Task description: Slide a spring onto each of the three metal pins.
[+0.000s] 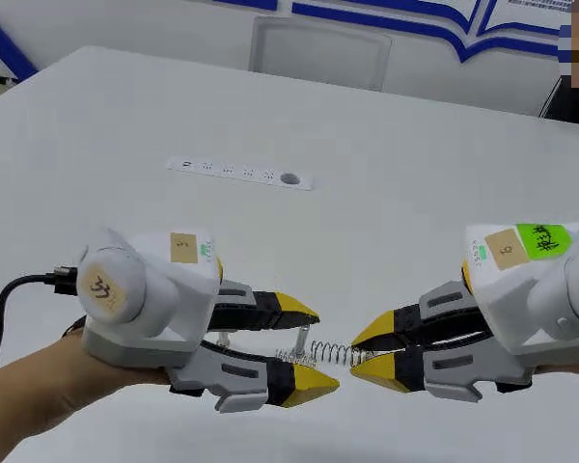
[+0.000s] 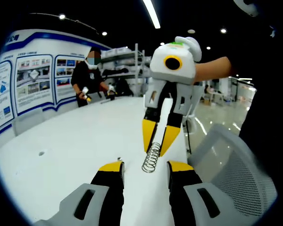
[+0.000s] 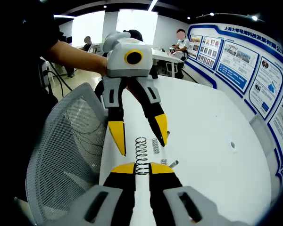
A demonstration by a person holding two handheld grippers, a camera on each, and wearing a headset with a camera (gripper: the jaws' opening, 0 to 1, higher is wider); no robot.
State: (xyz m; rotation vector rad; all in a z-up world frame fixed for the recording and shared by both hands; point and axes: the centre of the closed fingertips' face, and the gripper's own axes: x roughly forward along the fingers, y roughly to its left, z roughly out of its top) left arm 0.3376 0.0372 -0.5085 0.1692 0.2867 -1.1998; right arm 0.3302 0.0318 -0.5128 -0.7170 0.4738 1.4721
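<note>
spring [image 1: 334, 352] is pinched at one end by the right gripper [image 1: 369, 355], whose yellow-tipped jaws are closed down onto the wire; the rest of the coil sticks out free, lifted off the white table [image 1: 367, 222]. in the right gripper view the spring [image 3: 141, 154] rises straight out of those closed jaws

the left gripper [image 1: 322, 348] faces the spring's free end with its jaws spread wide and nothing held between them. in the head view one yellow tip sits above the spring and the other below it, neither touching the coil. in the left gripper view the spring [image 2: 151, 159] hangs just beyond the gap between that gripper's own parted tips

a second spring [image 3: 156, 145] lies flat on the table just beside the held spring, on the side away from the right gripper. a metal pin [image 3: 172, 164] sits close to the spring's gripped end, with a smaller shiny piece next to it that i cannot make out. in the head view the metal pin [image 1: 300, 340] looks upright just past the spring's free end, between the left gripper's tips

a power strip [image 1: 239, 172] lies well beyond the spring, further up the table
</note>
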